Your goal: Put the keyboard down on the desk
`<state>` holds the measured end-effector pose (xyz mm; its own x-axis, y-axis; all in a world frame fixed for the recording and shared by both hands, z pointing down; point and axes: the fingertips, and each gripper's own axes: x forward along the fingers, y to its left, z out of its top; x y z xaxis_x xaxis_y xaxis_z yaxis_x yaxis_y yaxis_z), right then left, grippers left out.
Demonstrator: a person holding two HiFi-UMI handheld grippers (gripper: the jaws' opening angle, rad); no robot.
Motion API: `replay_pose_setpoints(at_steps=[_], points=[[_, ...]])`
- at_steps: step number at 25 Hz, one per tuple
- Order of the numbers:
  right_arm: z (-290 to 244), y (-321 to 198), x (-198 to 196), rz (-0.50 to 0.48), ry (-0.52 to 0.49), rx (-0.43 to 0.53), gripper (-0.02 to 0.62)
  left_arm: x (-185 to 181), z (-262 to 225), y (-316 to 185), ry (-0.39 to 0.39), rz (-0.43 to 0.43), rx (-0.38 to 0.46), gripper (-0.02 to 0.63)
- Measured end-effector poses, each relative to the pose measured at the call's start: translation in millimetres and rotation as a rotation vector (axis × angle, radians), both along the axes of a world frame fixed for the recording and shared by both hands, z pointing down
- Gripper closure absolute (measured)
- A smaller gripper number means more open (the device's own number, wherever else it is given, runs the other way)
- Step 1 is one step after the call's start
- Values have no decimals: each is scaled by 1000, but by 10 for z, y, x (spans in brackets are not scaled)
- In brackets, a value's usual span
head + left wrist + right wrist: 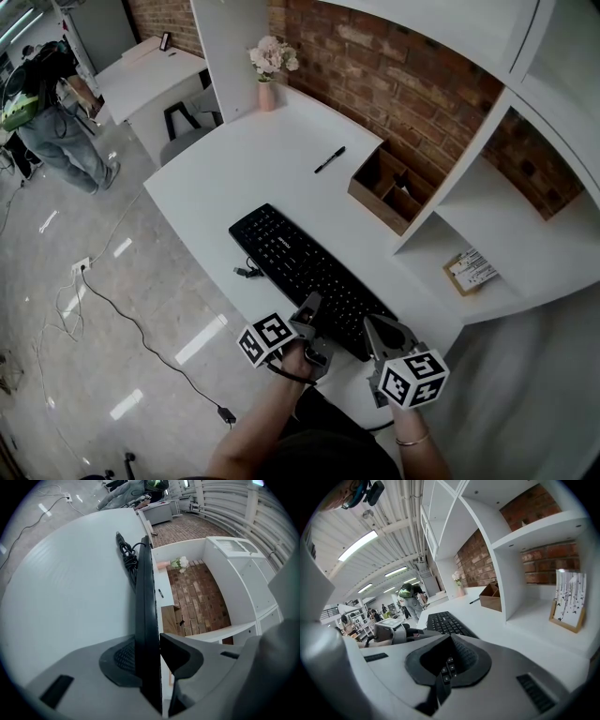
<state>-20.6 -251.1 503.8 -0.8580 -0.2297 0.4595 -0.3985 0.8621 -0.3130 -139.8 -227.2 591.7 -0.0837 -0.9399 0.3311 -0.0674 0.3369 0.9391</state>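
A black keyboard (pixel 300 267) lies slantwise over the white desk (pixel 225 159), low to the surface; whether it rests on it I cannot tell. My left gripper (pixel 312 314) is shut on the keyboard's near long edge. In the left gripper view the keyboard (pixel 144 597) runs edge-on between the two pads of the gripper (pixel 152 653), with its coiled cable (pixel 127 557) at the far end. My right gripper (pixel 375 333) grips the near right end. In the right gripper view a strip of keys sits pinched between the pads of the gripper (pixel 445 670), and the rest of the keyboard (pixel 445 623) stretches ahead.
A black pen (pixel 329 159) and a wooden organiser (pixel 389 187) lie beyond the keyboard by the brick wall. A pink vase of flowers (pixel 270 70) stands at the desk's far end. A framed card (pixel 472 270) leans on the low shelf at right. A person (pixel 47 103) stands far left.
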Motion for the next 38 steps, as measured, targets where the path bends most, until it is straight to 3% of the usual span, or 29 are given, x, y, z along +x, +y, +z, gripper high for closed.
replay_pose_setpoints(at_steps=[9, 24, 30, 38], points=[[19, 13, 28, 2, -1, -5, 591, -4, -23, -9, -43, -3, -44, 430], [15, 70, 14, -11, -13, -2, 591, -137, -48, 334, -117, -38, -100, 413], [19, 146, -22, -13, -11, 2, 591, -255, -138, 482, -237, -11, -142, 413], [-29, 241, -56, 3, -14, 22, 591, -380, -329, 638, -514, 74, -213, 425]])
